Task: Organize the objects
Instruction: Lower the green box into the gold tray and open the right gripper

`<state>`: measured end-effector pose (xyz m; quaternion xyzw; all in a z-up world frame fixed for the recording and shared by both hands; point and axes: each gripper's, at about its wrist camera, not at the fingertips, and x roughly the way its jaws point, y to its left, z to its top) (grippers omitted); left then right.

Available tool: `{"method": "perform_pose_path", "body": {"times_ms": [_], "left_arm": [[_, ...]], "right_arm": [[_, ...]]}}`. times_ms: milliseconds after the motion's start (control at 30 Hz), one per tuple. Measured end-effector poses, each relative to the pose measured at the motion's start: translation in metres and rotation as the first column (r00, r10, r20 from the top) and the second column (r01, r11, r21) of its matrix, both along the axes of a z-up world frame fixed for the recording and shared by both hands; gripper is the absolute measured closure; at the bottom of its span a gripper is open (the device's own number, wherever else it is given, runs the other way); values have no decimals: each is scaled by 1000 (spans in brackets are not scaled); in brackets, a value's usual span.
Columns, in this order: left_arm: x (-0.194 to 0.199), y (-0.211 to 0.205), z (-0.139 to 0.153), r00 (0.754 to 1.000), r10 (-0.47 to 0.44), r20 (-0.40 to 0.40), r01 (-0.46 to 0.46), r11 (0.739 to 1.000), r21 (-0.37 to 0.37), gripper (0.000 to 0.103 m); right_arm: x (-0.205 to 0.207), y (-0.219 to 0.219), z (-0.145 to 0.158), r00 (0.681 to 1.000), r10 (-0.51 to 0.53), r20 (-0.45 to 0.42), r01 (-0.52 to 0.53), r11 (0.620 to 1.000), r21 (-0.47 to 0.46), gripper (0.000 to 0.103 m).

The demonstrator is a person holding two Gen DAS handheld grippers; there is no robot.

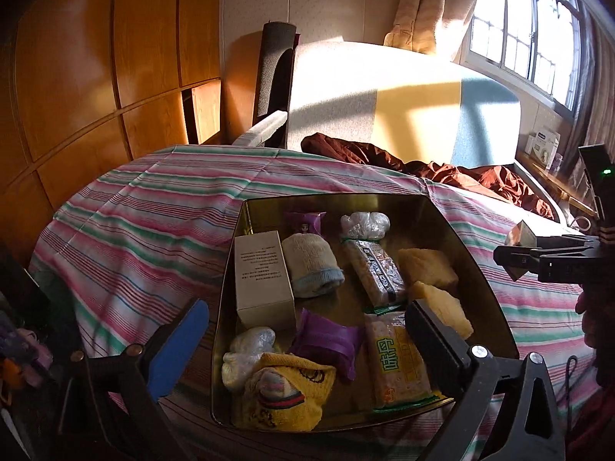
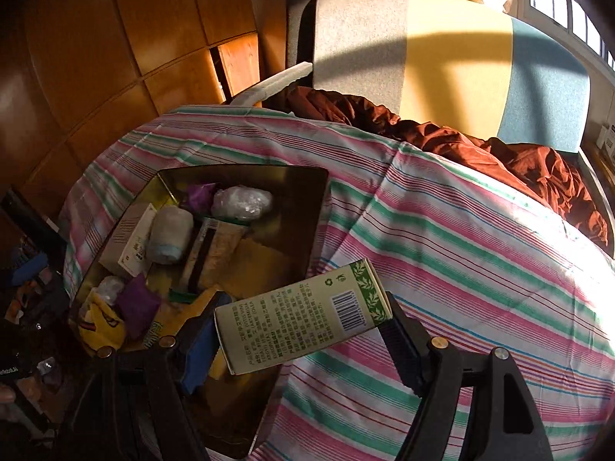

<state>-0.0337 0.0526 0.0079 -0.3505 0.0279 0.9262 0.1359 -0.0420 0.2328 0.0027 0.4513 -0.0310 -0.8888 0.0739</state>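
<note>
Lower centre of the right wrist view, the right gripper [image 2: 303,330] clamps a green-printed carton [image 2: 303,320] lengthwise above the gold tin [image 2: 246,173]; the crowded tin may block it. The left gripper [image 1: 307,340] hovers agape

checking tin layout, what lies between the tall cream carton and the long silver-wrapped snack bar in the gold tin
In the left wrist view, a rolled cream sock with a pale blue cuff lies between the tall cream carton and the long silver-wrapped snack bar inside the gold tin.
</note>
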Motion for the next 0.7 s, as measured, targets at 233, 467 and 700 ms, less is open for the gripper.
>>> {"method": "perform_pose_path", "body": {"times_ms": [233,467,700], "left_arm": [[3,-29,1,999,53,7,-54,997,60,0],[3,-49,-2,989,146,11,-146,988,54,0],[-1,-56,-8,974,223,41,-225,974,38,0]], "right_arm": [[-32,-65,-17,995,94,16,-95,995,18,25],[-48,-89,-36,991,114,72,-116,993,22,17],[-25,-87,-24,997,74,24,-75,997,23,16]]}}
